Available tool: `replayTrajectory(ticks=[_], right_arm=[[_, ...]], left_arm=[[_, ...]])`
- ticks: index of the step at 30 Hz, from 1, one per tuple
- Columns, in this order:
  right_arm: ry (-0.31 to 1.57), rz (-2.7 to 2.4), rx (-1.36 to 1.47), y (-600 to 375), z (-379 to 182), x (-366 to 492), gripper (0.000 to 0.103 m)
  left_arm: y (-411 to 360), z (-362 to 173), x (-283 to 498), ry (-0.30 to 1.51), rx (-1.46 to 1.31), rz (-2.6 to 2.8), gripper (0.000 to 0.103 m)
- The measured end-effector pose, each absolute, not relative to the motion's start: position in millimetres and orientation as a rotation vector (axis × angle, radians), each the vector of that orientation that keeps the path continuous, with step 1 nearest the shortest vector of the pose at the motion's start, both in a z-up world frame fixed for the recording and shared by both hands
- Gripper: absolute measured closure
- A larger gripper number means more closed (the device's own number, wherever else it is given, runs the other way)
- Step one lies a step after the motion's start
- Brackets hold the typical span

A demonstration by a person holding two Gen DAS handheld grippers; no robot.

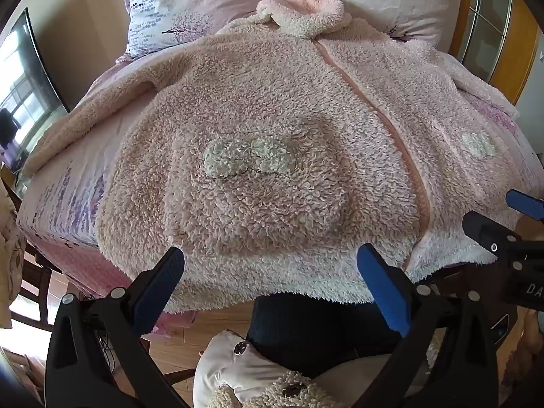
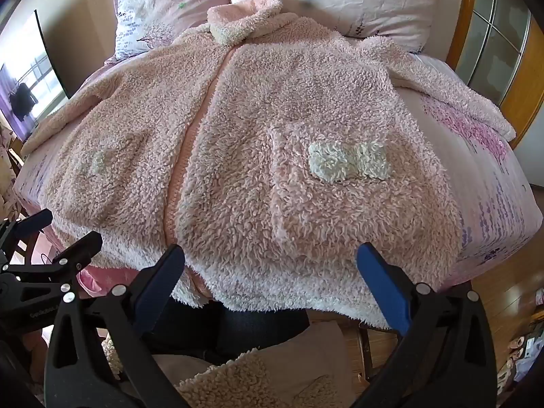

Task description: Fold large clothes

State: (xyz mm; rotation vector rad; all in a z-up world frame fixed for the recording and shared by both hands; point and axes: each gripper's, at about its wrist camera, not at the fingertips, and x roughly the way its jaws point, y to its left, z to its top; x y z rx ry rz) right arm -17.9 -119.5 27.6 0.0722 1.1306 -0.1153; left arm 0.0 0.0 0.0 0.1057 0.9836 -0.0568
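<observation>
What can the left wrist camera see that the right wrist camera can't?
Only the left wrist view shows a round button on the cream fabric low in the frame, and the right hand-held gripper poking in from the side.

Only the right wrist view shows the big pink tree print on the bedsheet, and the left hand-held gripper at its edge.

Both show the fluffy pink robe spread flat on the bed, its zipper strip, cream pocket patches, two pillows, and open grippers holding nothing.
</observation>
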Motion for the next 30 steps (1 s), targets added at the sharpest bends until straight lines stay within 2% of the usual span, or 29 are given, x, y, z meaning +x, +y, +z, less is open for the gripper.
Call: replayTrajectory(ticks=[30], right_arm=[[1.126, -0.114, 0.075, -122.4, 26.0, -15.8, 0.002]], left_arm=[[-2.5, 1.3, 1.2, 0.984, 0.102, -0.06, 0.001]])
